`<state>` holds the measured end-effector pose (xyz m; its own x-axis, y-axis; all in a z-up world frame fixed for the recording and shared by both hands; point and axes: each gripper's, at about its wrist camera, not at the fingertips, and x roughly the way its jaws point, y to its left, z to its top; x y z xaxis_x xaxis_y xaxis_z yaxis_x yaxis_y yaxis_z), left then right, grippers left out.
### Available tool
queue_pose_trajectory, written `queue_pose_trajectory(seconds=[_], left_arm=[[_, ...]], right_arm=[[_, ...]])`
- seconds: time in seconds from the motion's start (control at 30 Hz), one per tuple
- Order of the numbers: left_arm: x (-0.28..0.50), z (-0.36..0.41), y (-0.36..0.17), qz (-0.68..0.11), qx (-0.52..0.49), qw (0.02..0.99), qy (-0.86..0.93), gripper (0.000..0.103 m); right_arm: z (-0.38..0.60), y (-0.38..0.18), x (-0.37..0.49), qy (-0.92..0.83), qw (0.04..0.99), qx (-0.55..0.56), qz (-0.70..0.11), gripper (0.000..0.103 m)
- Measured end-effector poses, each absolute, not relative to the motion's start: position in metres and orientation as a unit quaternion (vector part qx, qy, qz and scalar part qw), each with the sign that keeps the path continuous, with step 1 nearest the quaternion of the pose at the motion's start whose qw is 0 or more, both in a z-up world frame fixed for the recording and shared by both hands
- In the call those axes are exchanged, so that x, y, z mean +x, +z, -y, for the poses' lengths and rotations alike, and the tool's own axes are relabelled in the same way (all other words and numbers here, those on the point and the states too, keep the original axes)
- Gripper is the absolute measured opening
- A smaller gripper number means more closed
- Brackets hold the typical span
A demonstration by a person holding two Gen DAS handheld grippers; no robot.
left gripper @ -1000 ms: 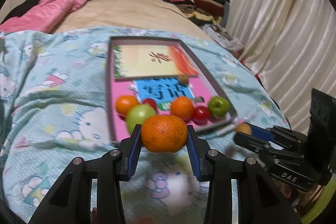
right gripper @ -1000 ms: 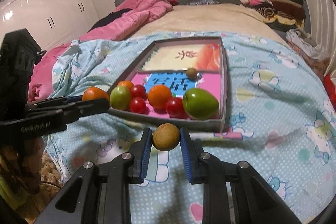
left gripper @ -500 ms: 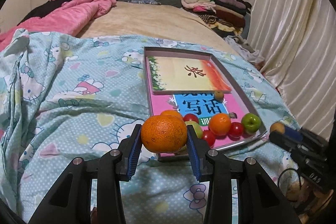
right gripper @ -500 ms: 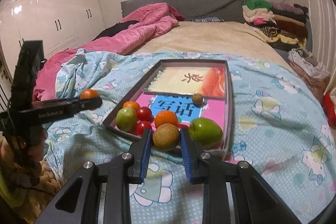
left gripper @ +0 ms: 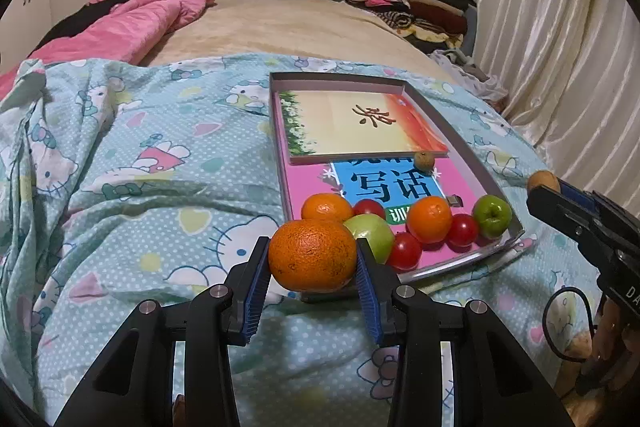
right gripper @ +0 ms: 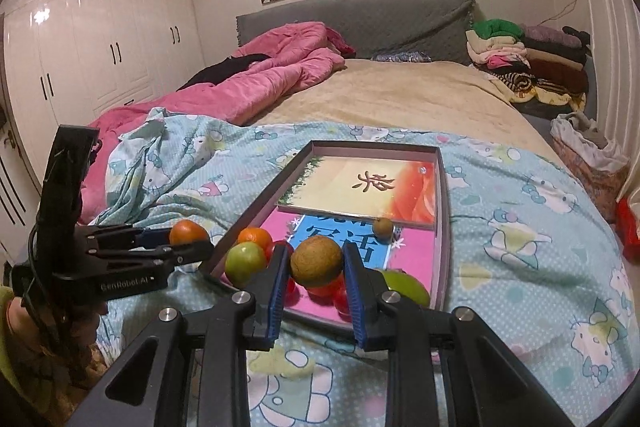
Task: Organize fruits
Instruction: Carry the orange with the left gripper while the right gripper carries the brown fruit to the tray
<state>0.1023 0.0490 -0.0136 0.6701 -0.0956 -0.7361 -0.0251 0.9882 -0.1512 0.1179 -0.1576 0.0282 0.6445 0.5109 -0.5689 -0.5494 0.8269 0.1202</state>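
Cartoon-print bedsheet [left gripper: 132, 227], grey headboard [right gripper: 360, 15], white wardrobes [right gripper: 100, 59]

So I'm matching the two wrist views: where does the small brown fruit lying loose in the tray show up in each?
Left wrist: small brown fruit right of centre, at the upper book's lower right corner.
Right wrist: small brown fruit centre, just above the held fruit.
Shared landmark: blue label.

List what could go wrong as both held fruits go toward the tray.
1. The tray sits tilted on soft bedding; its fruits crowd the near edge, so pressing there may spill them.
2. The orange in the left hand-held gripper could knock the green apple.
3. The brown fruit may roll once released.
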Motion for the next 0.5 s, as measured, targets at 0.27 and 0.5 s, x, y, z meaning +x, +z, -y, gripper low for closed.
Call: queue_pose_trajectory(seconds=[0.27, 0.5], left_arm=[[0.104, -0.041, -0.018, -0.412, -0.061, 0.909, -0.022, 0.042], [0.108, -0.038, -0.023, -0.422, -0.055, 0.905, -0.021, 0.042]], right_arm=[[0.148, 0.028, 0.122, 0.295, 0.905, -0.036, -0.304, 0.028], [0.142, 0.022, 0.127, 0.294, 0.903, -0.045, -0.311, 0.028]])
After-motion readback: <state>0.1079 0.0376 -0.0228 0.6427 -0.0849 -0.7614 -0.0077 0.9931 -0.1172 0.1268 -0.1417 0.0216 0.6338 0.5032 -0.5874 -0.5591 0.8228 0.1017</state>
